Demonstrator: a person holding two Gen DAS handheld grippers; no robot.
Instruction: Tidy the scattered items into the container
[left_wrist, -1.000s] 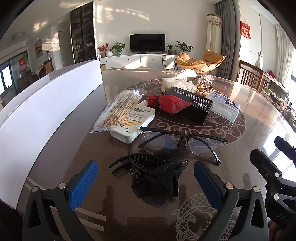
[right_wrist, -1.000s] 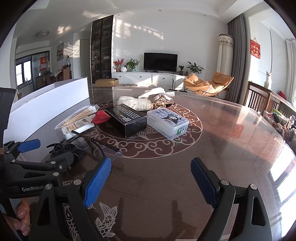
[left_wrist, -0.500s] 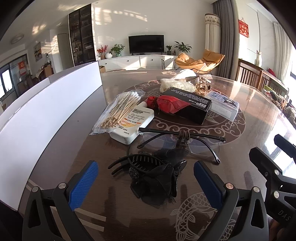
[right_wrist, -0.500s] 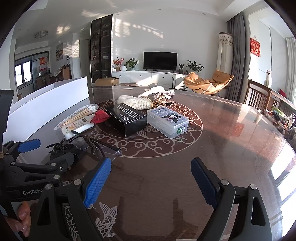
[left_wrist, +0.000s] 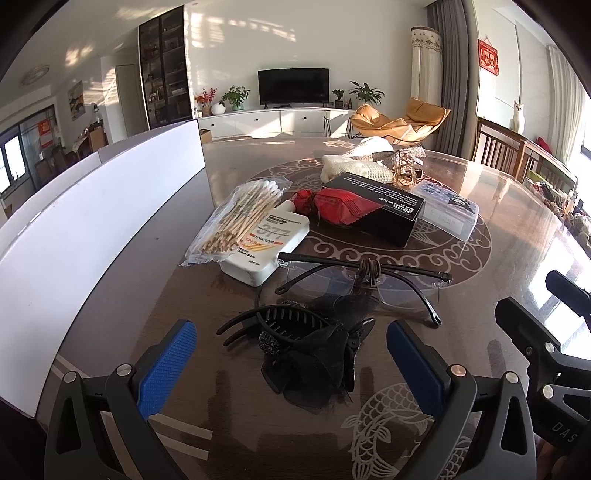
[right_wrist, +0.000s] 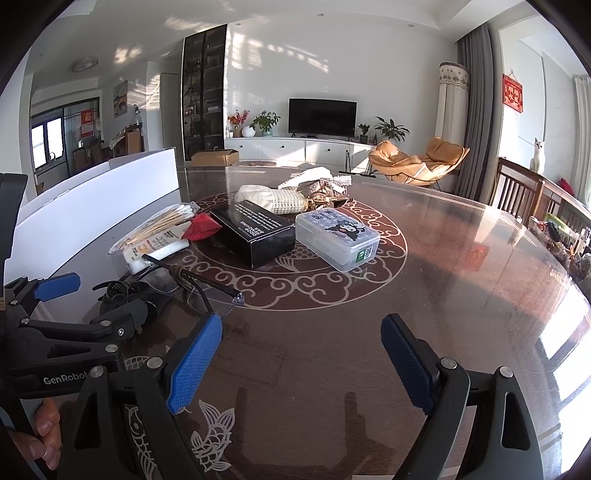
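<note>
Container: the white box (left_wrist: 92, 236) stands at the worktop's (left_wrist: 517, 229) left edge; inside hidden.
Items left: hair clip (left_wrist: 306, 347), glasses (left_wrist: 362, 273), cotton swabs (left_wrist: 240, 218), sunscreen (left_wrist: 266, 243), black carton (left_wrist: 376, 210), clear case (left_wrist: 448, 214) all lie loose.
Progress: seemingly nothing packed yet.
Left tool (left_wrist: 291, 365): fingers apart, either side of the hair clip.
Right tool (right_wrist: 301, 362): fingers apart, empty.

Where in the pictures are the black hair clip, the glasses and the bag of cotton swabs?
black hair clip (left_wrist: 295, 328): left wrist view, on its toothed comb.
glasses (left_wrist: 365, 268): left wrist view, on the bridge.
bag of cotton swabs (left_wrist: 240, 218): left wrist view, on the middle of the sticks.
</note>
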